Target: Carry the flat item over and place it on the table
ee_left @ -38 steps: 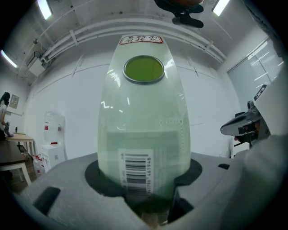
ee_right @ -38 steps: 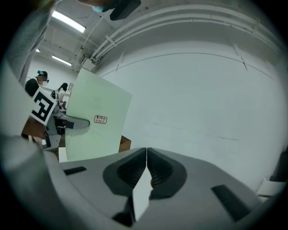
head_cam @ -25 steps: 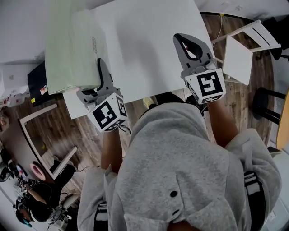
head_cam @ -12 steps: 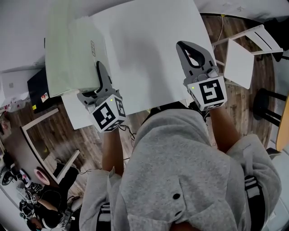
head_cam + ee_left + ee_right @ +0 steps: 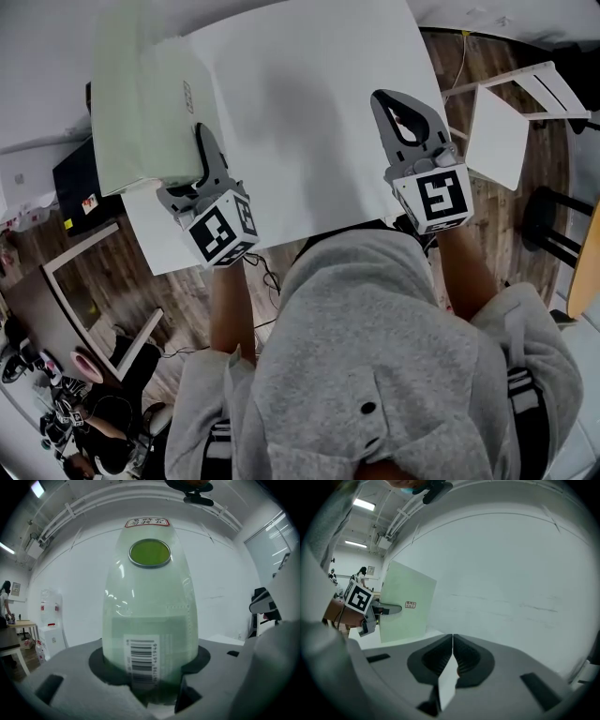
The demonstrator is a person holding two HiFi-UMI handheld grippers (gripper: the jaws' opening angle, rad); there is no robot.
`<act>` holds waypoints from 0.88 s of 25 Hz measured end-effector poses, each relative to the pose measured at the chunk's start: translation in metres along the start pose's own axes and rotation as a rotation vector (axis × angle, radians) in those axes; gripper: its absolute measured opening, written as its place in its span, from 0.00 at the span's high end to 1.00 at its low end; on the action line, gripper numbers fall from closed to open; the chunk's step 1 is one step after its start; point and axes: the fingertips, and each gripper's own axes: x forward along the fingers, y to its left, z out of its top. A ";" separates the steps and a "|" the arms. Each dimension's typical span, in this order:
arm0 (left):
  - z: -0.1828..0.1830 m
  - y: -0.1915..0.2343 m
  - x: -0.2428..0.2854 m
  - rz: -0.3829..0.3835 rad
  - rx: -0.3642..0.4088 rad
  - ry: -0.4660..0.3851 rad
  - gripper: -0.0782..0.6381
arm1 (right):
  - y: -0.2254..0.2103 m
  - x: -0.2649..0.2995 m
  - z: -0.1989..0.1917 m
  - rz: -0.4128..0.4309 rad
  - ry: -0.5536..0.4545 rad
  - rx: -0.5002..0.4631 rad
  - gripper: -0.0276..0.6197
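**Operator:** Report the large items first.

**Technician:** The white bench (image 5: 309,103) fills the upper middle of the head view. The flat pack (image 5: 141,103), pale green and translucent, stands on edge over the bench's left side. Whether its lower edge touches the bench cannot be determined. Its far end is cut off by the frame in the head view.

**Operator:** What does the pack contain?

**Technician:** The contents cannot be made out through the film.

**Operator:** Jaw condition?

**Technician:** The left gripper (image 5: 202,150) has its jaws set wide and clamped on the pack's near edge. The right gripper (image 5: 452,639) is over the bench's right side with its jaws pressed together. A narrow white sliver (image 5: 446,681) shows low in the seam, and I can't identify it.

**Operator:** Any markings?

**Technician:** The pack carries a barcode label (image 5: 140,660) and a green disc (image 5: 150,553).
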 end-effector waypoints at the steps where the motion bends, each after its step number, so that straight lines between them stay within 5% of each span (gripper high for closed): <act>1: -0.002 0.000 0.003 0.002 0.000 0.004 0.51 | -0.001 0.002 0.000 0.002 0.001 0.005 0.91; 22: -0.032 -0.015 0.049 0.030 -0.022 0.062 0.51 | -0.027 0.022 -0.030 0.018 0.062 0.032 0.91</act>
